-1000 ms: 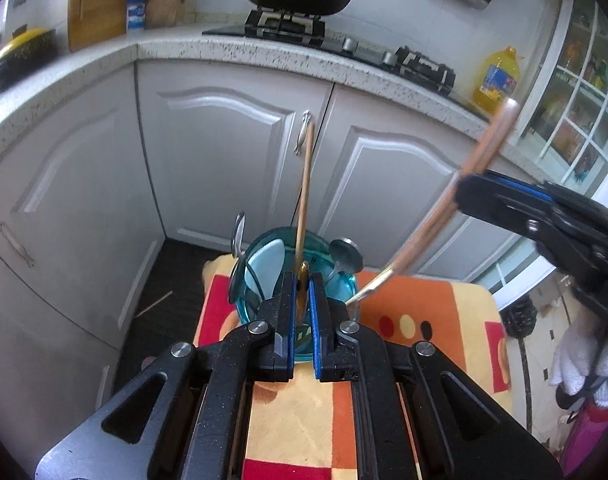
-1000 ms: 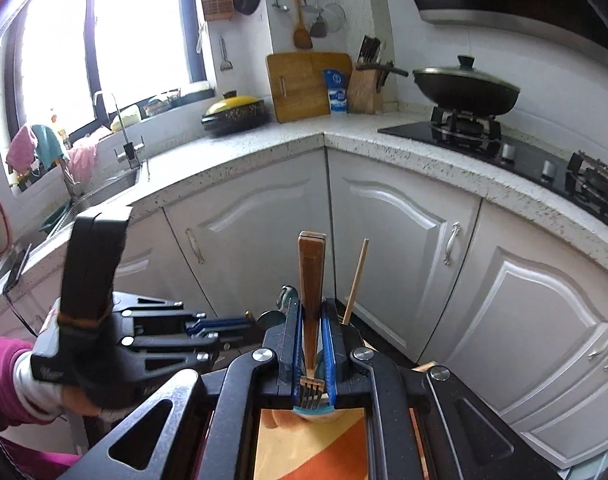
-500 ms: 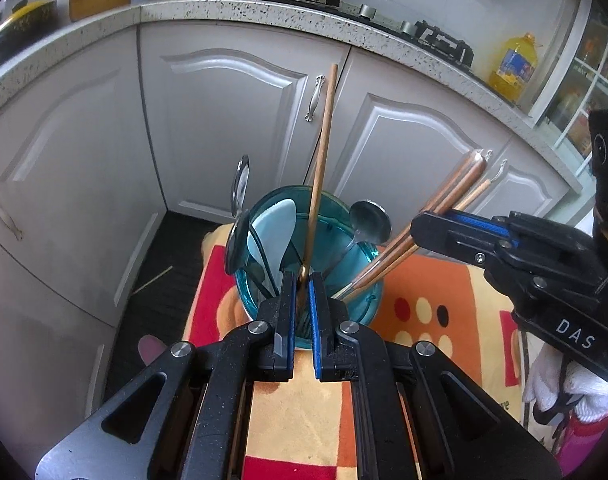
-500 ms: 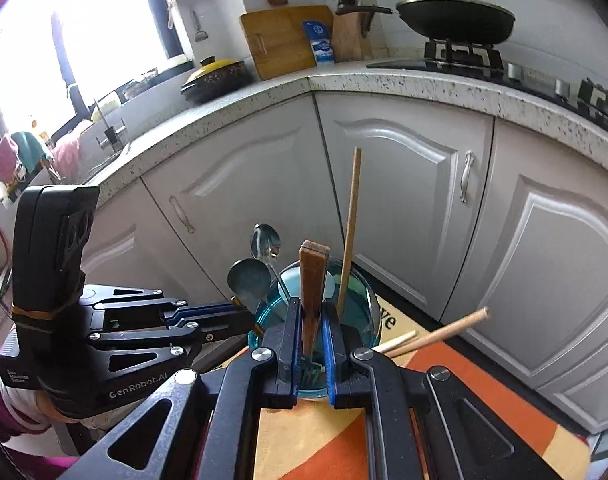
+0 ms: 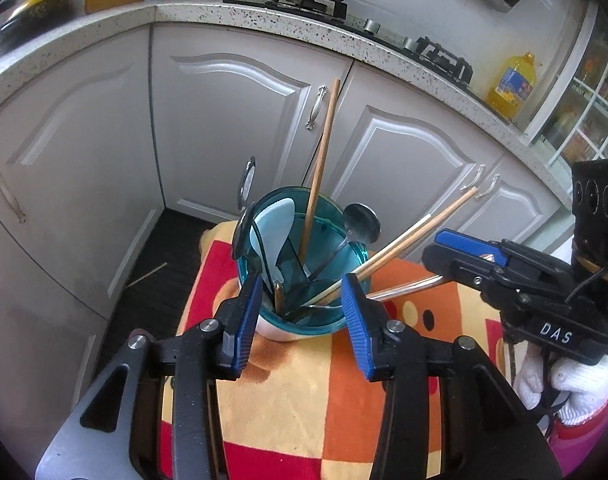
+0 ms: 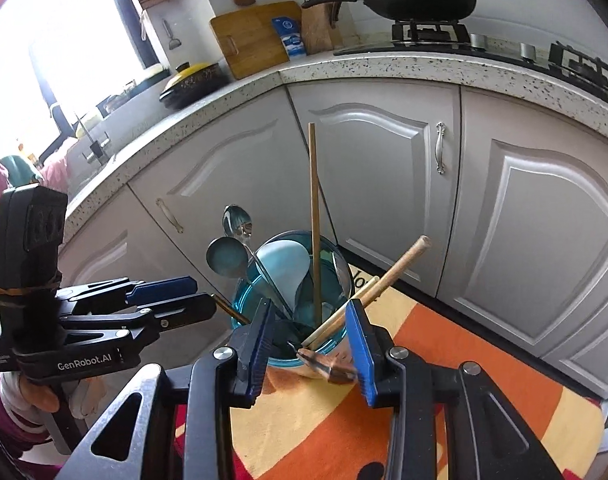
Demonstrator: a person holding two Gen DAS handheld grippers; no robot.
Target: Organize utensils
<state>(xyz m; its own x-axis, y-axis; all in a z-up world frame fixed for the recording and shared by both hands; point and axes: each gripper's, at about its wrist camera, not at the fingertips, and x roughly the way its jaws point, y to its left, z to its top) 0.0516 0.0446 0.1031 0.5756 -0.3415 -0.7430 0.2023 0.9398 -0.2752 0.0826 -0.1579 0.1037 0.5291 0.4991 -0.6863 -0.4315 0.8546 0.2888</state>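
The blue cup (image 5: 304, 280) stands on the cloth-covered surface (image 5: 304, 400), holding spoons, a chopstick (image 5: 322, 160) and a fork (image 6: 328, 366). Both the left gripper (image 5: 301, 312) and right gripper (image 6: 310, 340) hover at its rim, jaws opening, gripping nothing.

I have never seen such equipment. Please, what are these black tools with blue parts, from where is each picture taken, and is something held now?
They are hand-held grippers, one in each of a person's hands, each carrying a camera that looks along its two fingers. One picture looks past the left gripper, the other past the right gripper; each view also shows the other gripper from the side. Between them, a blue glass cup stands on a colourful cloth, with chopsticks, spoons and a wooden-handled fork inside. Both grippers' jaws are opening, with nothing pressed between the pads.
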